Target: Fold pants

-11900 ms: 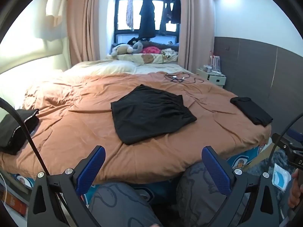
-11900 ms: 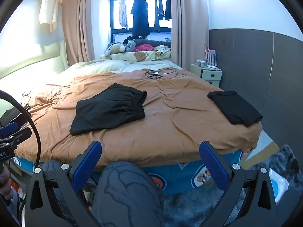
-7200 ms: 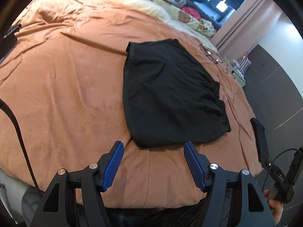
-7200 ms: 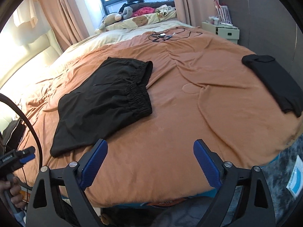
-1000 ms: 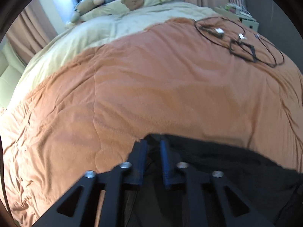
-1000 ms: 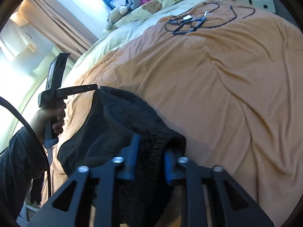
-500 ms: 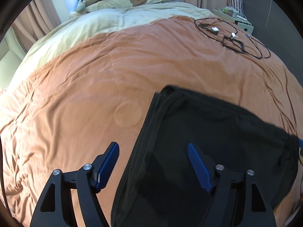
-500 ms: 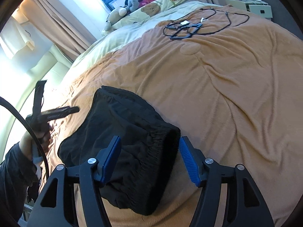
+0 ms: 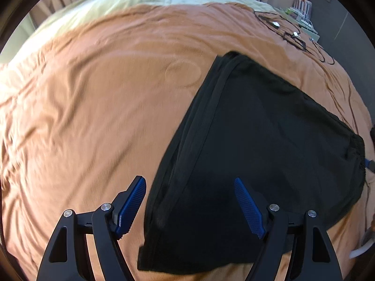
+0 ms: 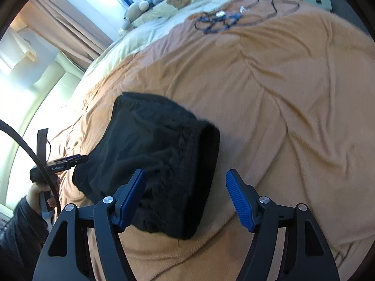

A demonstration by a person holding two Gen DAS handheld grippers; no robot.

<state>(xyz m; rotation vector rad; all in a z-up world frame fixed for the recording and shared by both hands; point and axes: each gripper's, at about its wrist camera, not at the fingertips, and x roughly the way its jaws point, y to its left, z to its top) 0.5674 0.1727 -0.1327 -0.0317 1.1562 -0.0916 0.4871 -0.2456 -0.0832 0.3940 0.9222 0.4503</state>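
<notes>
Black pants (image 9: 264,149) lie folded flat on the orange blanket (image 9: 98,107) of the bed, at 3 o'clock of centre in the left wrist view. Left claw (image 9: 190,207): jaws spread wide, nothing gripped, hem edge of the pants below the gap at 6 o'clock. Right claw (image 10: 185,200): jaws opening, not pressing anything, elastic waistband end of the pants below and between them. Left hand (image 10: 41,193) with its tool shows at 9 o'clock in the right wrist view. Cables (image 10: 225,16) lie at 12 o'clock.
</notes>
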